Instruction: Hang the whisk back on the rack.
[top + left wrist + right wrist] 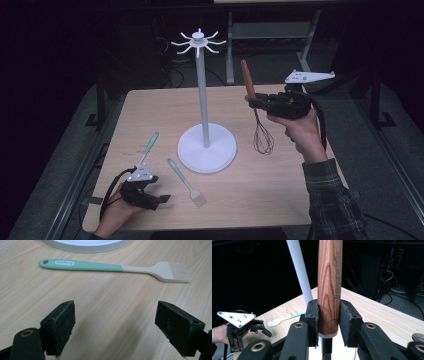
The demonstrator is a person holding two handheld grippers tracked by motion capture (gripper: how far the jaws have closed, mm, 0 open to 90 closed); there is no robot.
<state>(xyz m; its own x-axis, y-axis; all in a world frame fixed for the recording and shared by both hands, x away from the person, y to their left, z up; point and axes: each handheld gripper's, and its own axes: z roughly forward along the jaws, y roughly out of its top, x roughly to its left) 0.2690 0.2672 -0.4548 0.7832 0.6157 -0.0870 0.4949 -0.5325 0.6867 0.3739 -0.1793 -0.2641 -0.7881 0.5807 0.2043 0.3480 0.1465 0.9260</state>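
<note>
Right gripper view: smooth wood-grained whisk handle (329, 285).

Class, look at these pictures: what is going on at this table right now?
A person works with two handheld grippers. The right gripper clamps the wooden handle of a whisk, held upright above the table beside a white hook stand. The left gripper rests open near a green-handled pastry brush; another green-handled utensil lies nearby.

Bare tabletop (260, 185) between hands; stand pole (202, 95) blocks centre; pastry brush (186, 182) before left tongs (162, 199).
</note>
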